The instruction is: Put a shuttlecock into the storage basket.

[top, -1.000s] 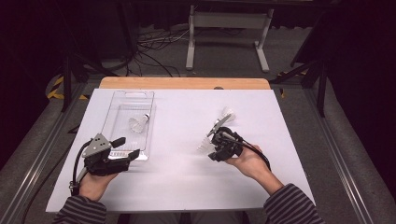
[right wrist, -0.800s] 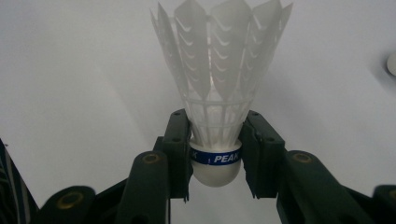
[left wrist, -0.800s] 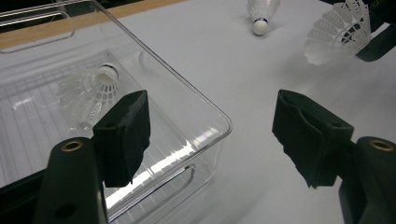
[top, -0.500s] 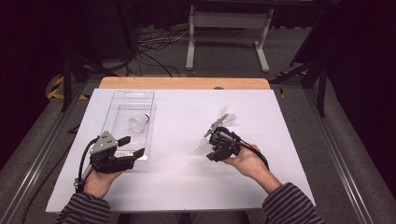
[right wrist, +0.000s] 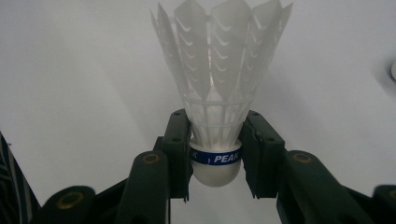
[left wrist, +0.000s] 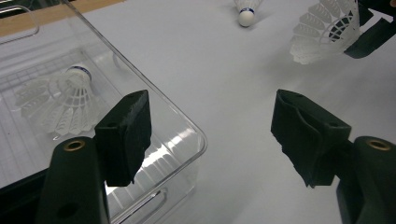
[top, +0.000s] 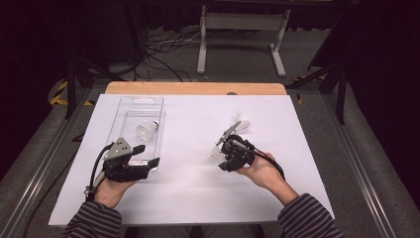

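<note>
Jaws on the right gripper [right wrist: 215, 154] are clamped on a white shuttlecock [right wrist: 217, 93], pads pressing the cork base from both sides right at the blue band that reads PEAK, feathered skirt fanning out ahead of them. From the high view that gripper [top: 225, 153] sits right of the middle of the white tabletop [top: 188, 198], held in the person's right hand [top: 260, 171], with the shuttlecock [top: 214, 156] poking out toward the left just above the surface.

Left gripper [left wrist: 212, 135] is a different story: jaws spread wide with nothing between them but bare white tabletop. One jaw sits over the near corner of a clear plastic bin [left wrist: 191, 126], the other well out over the tabletop. In the high view the left gripper [top: 148, 156] is at the near end of that bin [top: 161, 106], held by the left hand [top: 111, 188].

Inside the bin there's a second shuttlecock [left wrist: 60, 100] lying on its side, cork toward the far end. A third one [top: 241, 124] lies loose on the tabletop just beyond the right gripper; the left gripper view catches its cork with a blue band [left wrist: 246, 16] at the top edge.
</note>
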A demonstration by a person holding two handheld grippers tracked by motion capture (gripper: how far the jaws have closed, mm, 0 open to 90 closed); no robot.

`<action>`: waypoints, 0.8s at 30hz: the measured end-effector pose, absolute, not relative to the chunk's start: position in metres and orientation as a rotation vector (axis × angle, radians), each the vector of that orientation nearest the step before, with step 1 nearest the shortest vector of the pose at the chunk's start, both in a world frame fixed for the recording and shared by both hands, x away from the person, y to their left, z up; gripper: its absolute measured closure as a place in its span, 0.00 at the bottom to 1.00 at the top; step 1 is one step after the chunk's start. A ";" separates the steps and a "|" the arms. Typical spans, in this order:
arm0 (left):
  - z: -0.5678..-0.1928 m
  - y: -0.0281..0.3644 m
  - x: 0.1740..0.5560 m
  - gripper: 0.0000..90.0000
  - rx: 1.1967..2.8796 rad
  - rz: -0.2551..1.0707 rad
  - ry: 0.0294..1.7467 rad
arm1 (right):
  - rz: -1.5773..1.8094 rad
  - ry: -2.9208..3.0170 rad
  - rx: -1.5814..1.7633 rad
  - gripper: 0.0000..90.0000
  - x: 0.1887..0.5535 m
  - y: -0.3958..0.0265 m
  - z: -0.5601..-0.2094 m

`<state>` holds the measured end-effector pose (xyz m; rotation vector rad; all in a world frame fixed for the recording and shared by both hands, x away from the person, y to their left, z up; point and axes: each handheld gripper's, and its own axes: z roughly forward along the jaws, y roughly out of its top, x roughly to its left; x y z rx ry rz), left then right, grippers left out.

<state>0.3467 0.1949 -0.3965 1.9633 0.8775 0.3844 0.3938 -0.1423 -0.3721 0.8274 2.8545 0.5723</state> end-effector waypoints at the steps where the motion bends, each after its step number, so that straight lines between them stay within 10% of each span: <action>1: -0.396 0.193 0.347 0.33 1.963 0.375 0.880 | 0.570 2.855 0.826 0.73 0.394 -0.142 -0.372; 24: -0.392 0.170 0.355 0.36 2.046 0.325 0.816 | 0.567 2.882 0.766 0.73 0.396 -0.127 -0.370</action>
